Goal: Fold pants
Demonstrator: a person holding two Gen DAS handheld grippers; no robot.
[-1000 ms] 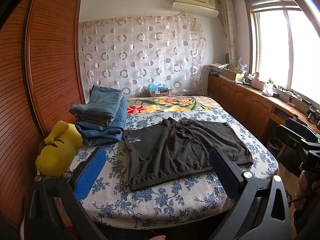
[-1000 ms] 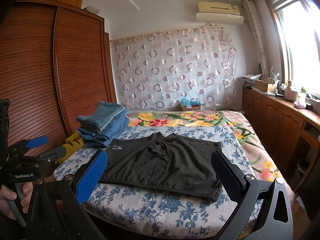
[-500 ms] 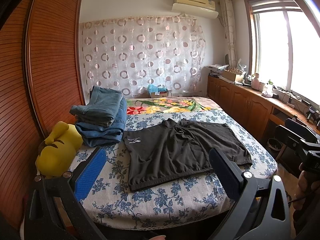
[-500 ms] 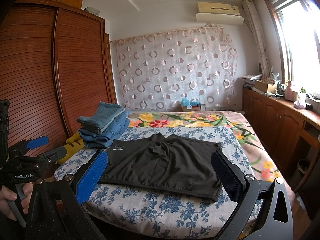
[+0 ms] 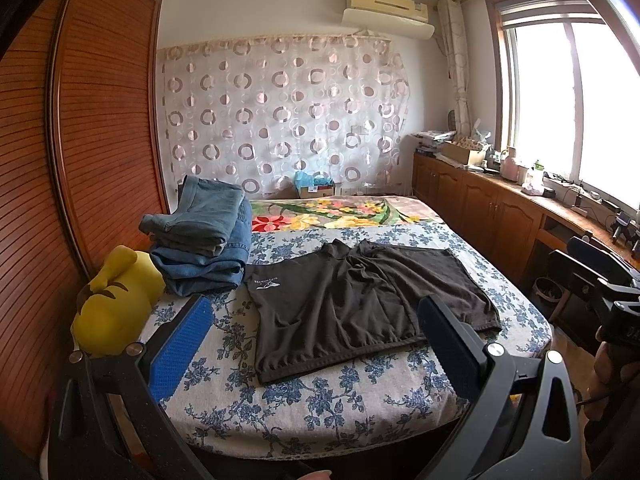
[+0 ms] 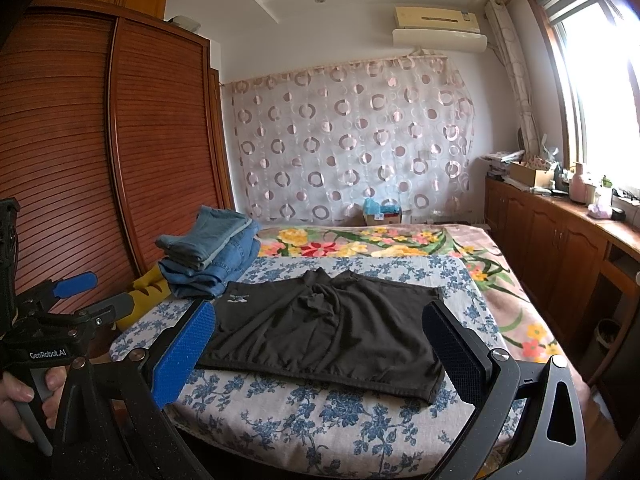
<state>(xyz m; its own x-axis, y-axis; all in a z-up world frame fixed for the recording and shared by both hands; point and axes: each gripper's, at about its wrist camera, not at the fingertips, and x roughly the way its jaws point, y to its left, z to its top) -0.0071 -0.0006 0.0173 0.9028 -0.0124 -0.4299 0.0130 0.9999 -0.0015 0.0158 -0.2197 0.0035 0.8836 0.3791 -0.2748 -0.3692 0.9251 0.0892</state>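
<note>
The black pants (image 5: pixel 360 304) are laid out flat on the bed (image 5: pixel 320 412), spread across the blue-flowered sheet near the foot edge, with the small white logo turned toward the stack of folded jeans (image 5: pixel 204 236). That stack is set just beside the pants, on the wardrobe side, and a yellow plush toy (image 5: pixel 116 308) is propped next to it at the bed's edge. Both tools are held back from the bed, off the fabric. The left gripper (image 5: pixel 312 344) is seen with its jaws spread wide, nothing caught between them, the pants framed in the gap. The right gripper (image 6: pixel 320 344) is likewise released, jaws wide apart and empty, pointed at the pants from the foot of the bed. In the right wrist view, the left tool's handle is gripped by a hand (image 6: pixel 24 400) at the lower left. No cloth is touched by either tool.
</note>
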